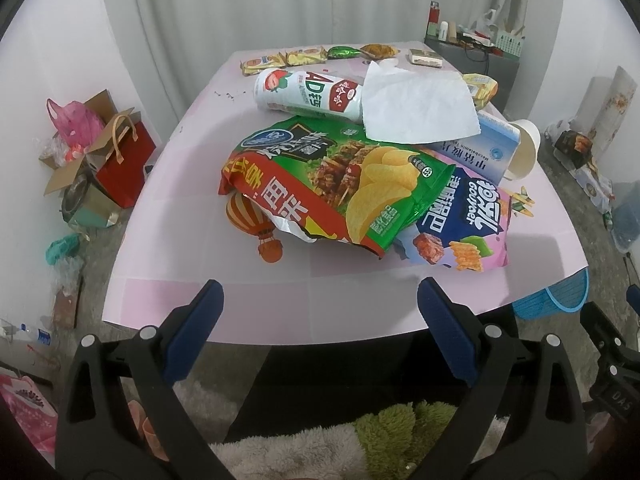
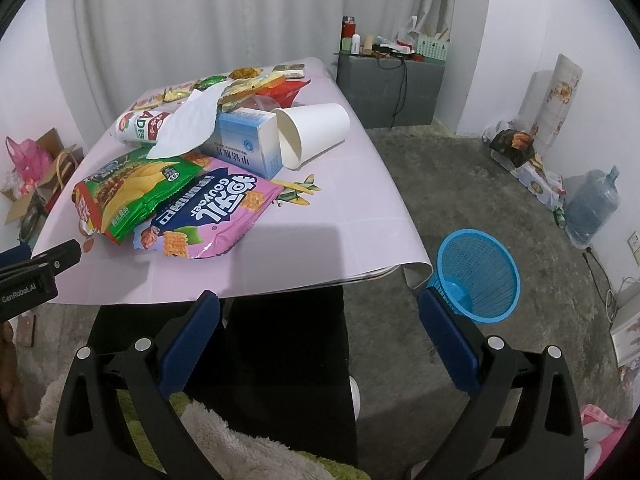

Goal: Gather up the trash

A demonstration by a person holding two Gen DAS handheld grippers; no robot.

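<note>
Trash is piled on a pink table (image 1: pixel 172 264) (image 2: pixel 320 248): a green and red chip bag (image 1: pixel 332 184) (image 2: pixel 132 196), a pink and blue snack bag (image 1: pixel 460 224) (image 2: pixel 212 216), a white drink bottle (image 1: pixel 308 94) (image 2: pixel 138 126), a white tissue (image 1: pixel 416 104) (image 2: pixel 188 124), a blue and white box (image 1: pixel 484 148) (image 2: pixel 248 144) and a tipped paper cup (image 1: pixel 524 148) (image 2: pixel 312 132). A blue mesh basket (image 2: pixel 476 276) (image 1: pixel 560 296) stands on the floor right of the table. My left gripper (image 1: pixel 320 300) is open at the table's near edge. My right gripper (image 2: pixel 320 304) is open, empty, off the table's near right corner.
Small snack wrappers (image 1: pixel 288 58) (image 2: pixel 240 80) line the table's far edge. A red gift bag (image 1: pixel 124 164) and cardboard box (image 1: pixel 76 168) clutter the floor at the left. A water jug (image 2: pixel 592 204) and grey cabinet (image 2: pixel 392 88) stand at the right. Curtains hang behind.
</note>
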